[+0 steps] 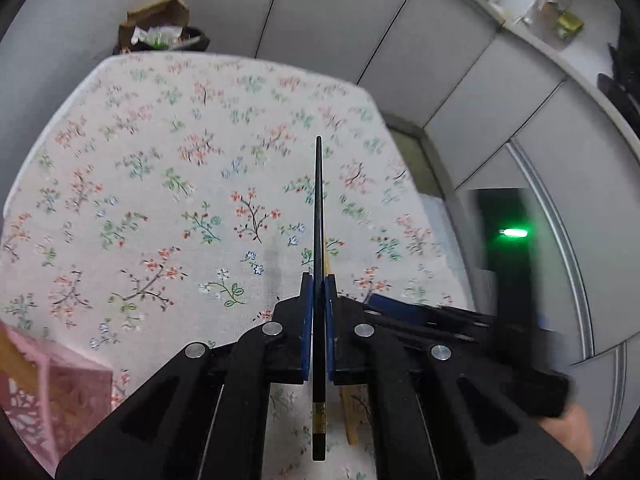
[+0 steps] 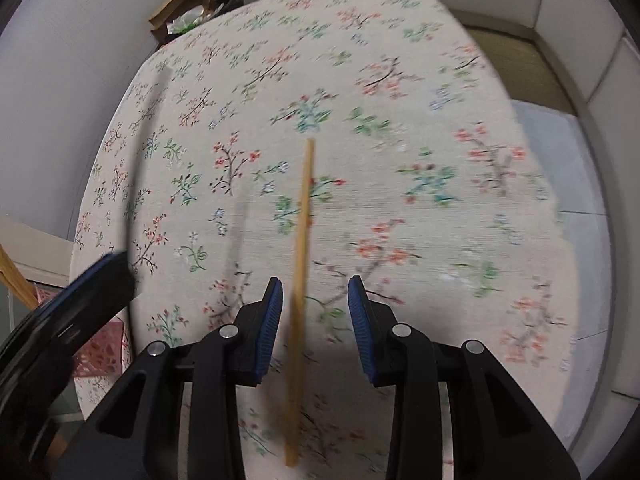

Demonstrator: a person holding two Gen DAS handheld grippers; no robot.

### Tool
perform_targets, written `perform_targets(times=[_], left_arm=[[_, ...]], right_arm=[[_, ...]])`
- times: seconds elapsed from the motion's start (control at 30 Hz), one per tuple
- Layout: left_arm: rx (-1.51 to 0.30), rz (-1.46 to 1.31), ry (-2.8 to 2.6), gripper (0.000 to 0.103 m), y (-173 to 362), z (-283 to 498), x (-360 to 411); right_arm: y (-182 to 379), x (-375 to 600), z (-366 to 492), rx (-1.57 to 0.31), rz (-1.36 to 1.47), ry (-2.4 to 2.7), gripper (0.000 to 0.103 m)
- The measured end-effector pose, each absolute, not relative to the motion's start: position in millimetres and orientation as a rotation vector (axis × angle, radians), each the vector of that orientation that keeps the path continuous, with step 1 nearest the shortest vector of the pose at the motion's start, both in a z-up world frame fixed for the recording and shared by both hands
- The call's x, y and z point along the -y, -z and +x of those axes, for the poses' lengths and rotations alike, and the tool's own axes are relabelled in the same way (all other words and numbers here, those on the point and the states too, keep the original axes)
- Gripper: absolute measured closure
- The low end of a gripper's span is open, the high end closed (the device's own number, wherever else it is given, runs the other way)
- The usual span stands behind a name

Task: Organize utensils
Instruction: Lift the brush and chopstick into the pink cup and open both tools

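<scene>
left gripper (image 1: pixel 319 284) was pinched on a black chopstick (image 1: pixel 319 216), sticking out past both finger ends. right gripper (image 2: pixel 315 292) was spread around a wooden chopstick (image 2: pixel 301 240), contact unclear. both looked light, stiff, slippery; best grabbed mid-length.

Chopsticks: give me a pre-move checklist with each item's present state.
1. Left gripper shut on black chopstick: ok.
2. Black chopstick straight along the fingers: ok.
3. Right gripper gripping wooden chopstick: not ok; jaws open, stick between them.
4. Wooden chopstick resting on the tablecloth or in the air: cannot tell, blurred.
5. Pink basket in view for drop-off: ok, lower left.
</scene>
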State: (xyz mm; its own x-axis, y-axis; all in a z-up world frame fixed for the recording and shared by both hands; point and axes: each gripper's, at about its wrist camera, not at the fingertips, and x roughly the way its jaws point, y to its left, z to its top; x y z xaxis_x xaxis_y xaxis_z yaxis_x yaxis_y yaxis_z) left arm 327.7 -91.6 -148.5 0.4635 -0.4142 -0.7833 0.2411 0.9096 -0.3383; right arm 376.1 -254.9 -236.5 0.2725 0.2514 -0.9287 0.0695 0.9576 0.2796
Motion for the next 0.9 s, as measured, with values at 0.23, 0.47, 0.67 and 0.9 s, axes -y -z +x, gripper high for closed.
perform_targets(times=[0.23, 0.47, 0.67, 0.9], left_arm=[[-0.887, -0.174, 0.418, 0.098, 99, 299, 69], [-0.746, -0.184, 0.404, 0.098, 48, 271, 23], [-0.638, -0.192, 0.36, 0.098, 33, 245, -27], [-0.553, -0.246, 0.265, 0.098, 43, 242, -67]], right_arm=[[233, 209, 380, -1.249, 0.081, -0.107, 0.095], [124, 199, 354, -0.898, 0.177, -0.201, 0.096], [74, 209, 322, -0.637, 0.247, -0.241, 0.096], [42, 192, 296, -0.448, 0.302, -0.32, 0.096]])
